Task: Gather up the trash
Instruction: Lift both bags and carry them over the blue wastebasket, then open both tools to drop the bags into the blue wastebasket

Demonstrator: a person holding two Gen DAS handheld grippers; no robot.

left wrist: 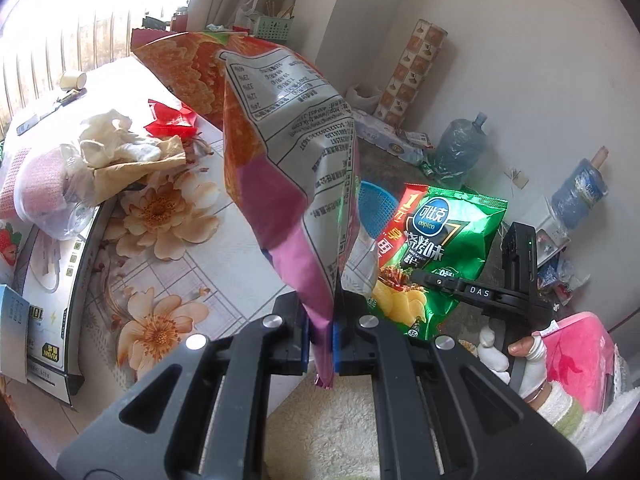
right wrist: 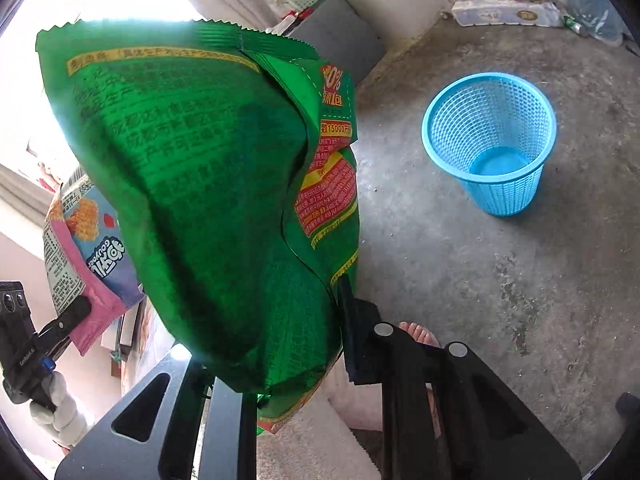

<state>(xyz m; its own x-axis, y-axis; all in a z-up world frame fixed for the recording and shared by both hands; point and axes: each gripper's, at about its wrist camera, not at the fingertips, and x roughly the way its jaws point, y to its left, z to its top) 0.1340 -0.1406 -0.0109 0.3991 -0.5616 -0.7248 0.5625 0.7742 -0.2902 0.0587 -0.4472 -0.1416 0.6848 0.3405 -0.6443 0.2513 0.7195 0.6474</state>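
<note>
My left gripper [left wrist: 321, 338] is shut on the bottom edge of an orange and pink snack bag [left wrist: 280, 152], held upright above the table's edge. It also shows in the right wrist view [right wrist: 86, 248]. My right gripper [right wrist: 296, 344] is shut on a green chip bag [right wrist: 208, 200], which hides most of its left finger. The green chip bag also shows in the left wrist view [left wrist: 436, 248], to the right of the pink bag. A blue mesh waste basket [right wrist: 490, 140] stands empty on the concrete floor, ahead and to the right of my right gripper.
A flower-patterned table [left wrist: 168, 240] holds crumpled paper and tissue [left wrist: 124, 148], a red wrapper [left wrist: 170, 120], a clear plastic bottle [left wrist: 64, 208] and a box [left wrist: 52, 300]. A water jug [left wrist: 460, 148] and rolls stand by the wall. A bare foot [right wrist: 416, 334] is on the floor.
</note>
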